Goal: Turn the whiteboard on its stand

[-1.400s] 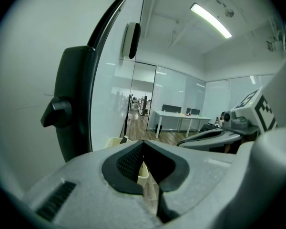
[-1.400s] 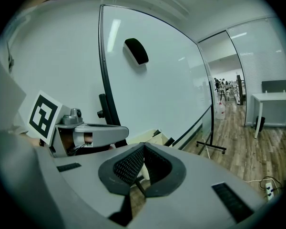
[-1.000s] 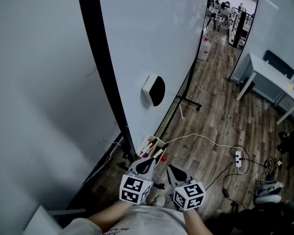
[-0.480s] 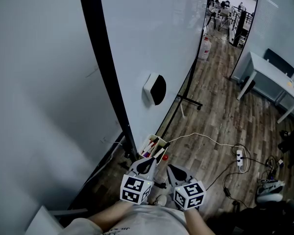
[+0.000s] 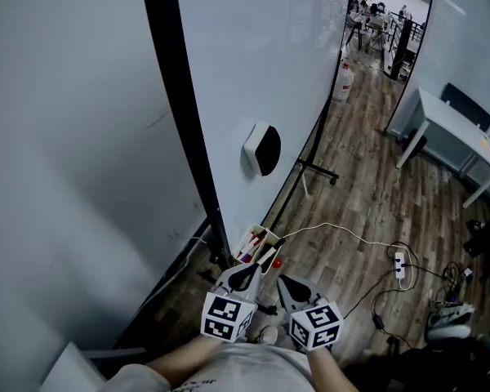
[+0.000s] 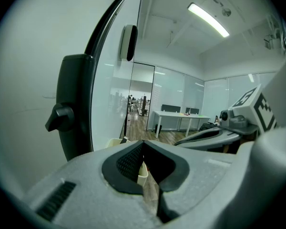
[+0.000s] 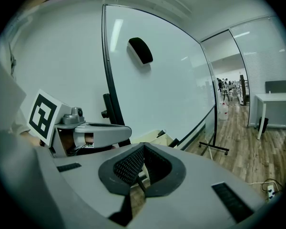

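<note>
The whiteboard (image 5: pixel 261 64) stands upright in its black frame (image 5: pixel 180 121), seen edge-on from above, with a black eraser (image 5: pixel 261 149) stuck to its face. At its foot, a tray of markers (image 5: pixel 256 243) hangs just ahead of both grippers. My left gripper (image 5: pixel 243 274) and right gripper (image 5: pixel 287 282) are held side by side low in the head view, both shut and empty, short of the frame. The left gripper view shows its shut tips (image 6: pixel 143 146) near the stand's black locking knob (image 6: pixel 59 117). The right gripper view shows its shut tips (image 7: pixel 143 149) facing the board (image 7: pixel 167 80).
A pale wall (image 5: pixel 65 186) runs close along the left of the board. On the wood floor to the right lie a power strip with cables (image 5: pixel 398 261). A white desk (image 5: pixel 453 125) stands at the far right, a white jug (image 5: pixel 341 80) beyond the stand's foot (image 5: pixel 314 170).
In the head view the board's black edge and the eraser have drifted slightly to the right. Both grippers stay where they were, still shut.
</note>
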The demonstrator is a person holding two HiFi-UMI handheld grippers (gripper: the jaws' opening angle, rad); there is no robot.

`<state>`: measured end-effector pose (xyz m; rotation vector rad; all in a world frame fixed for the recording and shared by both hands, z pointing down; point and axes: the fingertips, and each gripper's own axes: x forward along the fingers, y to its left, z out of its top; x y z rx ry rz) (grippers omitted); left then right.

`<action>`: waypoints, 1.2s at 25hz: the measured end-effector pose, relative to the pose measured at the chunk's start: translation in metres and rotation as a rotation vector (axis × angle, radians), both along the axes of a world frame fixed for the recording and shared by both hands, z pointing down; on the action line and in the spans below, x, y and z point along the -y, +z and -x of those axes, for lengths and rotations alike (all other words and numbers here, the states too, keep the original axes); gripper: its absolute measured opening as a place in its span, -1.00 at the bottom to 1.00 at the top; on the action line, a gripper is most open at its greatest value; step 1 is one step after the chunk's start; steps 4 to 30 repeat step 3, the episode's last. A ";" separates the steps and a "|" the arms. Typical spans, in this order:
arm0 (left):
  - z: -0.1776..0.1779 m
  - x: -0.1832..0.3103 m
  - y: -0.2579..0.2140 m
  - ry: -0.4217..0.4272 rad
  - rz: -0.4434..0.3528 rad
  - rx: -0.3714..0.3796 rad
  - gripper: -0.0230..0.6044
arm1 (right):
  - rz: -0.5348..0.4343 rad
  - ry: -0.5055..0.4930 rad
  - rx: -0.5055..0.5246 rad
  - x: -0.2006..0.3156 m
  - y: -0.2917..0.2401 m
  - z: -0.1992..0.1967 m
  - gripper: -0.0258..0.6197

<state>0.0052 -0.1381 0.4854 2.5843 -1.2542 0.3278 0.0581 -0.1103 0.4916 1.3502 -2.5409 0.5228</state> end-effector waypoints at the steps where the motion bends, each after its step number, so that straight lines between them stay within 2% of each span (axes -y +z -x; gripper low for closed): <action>1: 0.001 0.000 0.000 -0.002 0.002 0.000 -0.89 | -0.001 0.000 0.000 0.000 0.000 0.000 -0.90; 30: 0.004 0.000 0.001 -0.007 0.007 -0.001 -0.89 | -0.002 0.000 -0.001 -0.001 0.000 0.001 -0.90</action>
